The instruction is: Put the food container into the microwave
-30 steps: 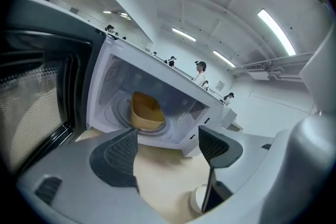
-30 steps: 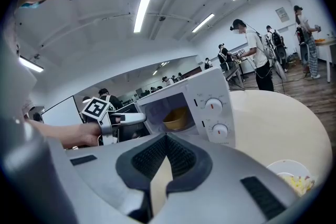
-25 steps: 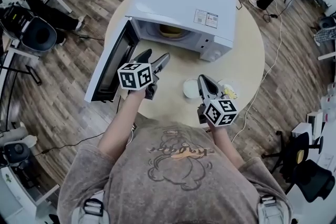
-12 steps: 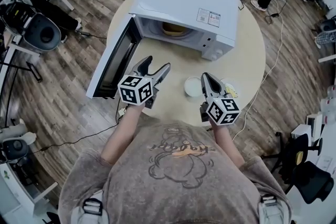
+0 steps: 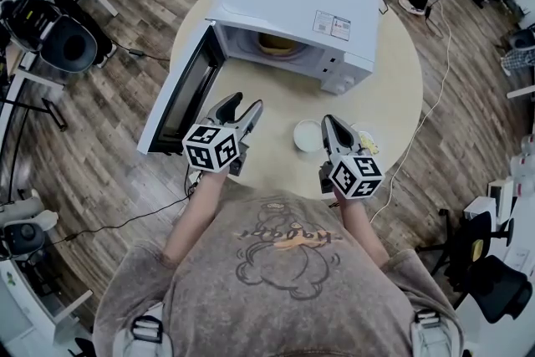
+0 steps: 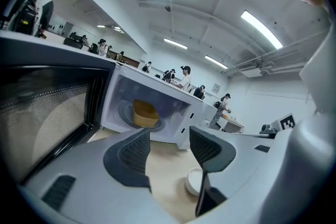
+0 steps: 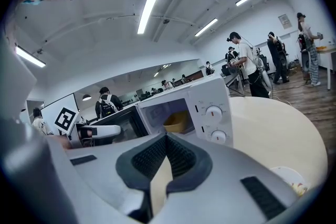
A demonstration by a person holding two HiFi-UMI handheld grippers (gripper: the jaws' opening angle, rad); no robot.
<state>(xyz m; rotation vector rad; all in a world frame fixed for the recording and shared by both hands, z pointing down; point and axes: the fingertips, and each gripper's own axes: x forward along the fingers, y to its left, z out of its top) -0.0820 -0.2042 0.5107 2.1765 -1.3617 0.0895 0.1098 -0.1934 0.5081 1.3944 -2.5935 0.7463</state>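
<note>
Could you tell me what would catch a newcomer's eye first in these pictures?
The white microwave on the round table stands out, door swung wide, the yellow food container inside. In front of it hover the left tool, its empty jaws apart though just closing a little, and the right tool, shut and empty.

Microwave (image 5: 292, 8): smooth white casing, faint sheen. Door (image 6: 42, 118) window: fine dark mesh. Table (image 5: 276, 130): smooth matt beige top. Floor (image 5: 100, 155): wood planks. Food container (image 6: 144, 113): smooth tan plastic.
</note>
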